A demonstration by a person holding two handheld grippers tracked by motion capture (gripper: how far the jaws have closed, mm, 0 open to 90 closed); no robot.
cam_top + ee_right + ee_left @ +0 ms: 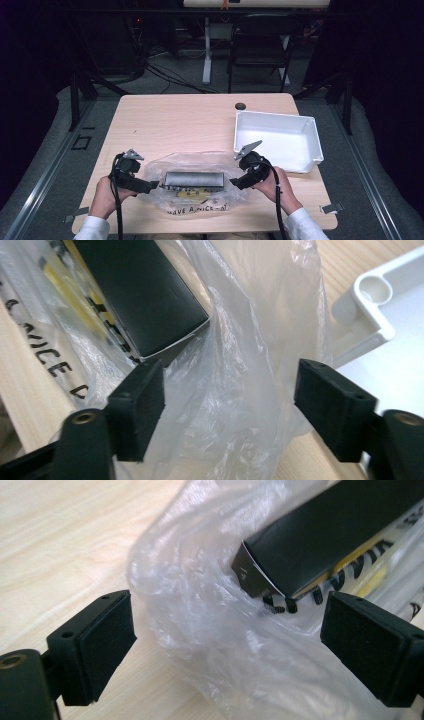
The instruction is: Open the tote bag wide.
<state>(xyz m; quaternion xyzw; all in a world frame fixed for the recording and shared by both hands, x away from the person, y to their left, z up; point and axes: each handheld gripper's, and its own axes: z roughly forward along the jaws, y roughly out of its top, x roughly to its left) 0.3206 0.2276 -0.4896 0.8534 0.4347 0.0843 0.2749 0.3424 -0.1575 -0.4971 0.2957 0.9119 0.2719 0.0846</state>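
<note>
Clear plastic bag (pixel 197 186) with a dark box (pixel 194 179) inside, lying on the bench (pixel 175 120) between left gripper (pixel 150 186) and right gripper (pixel 236 183), both jaws wide around its ends.

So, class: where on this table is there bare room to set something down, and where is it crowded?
Free: the far left wood behind the bag and left of the tray; also the tray's inside. Crowded: the near edge, where the left gripper and right gripper flank the bag.
</note>
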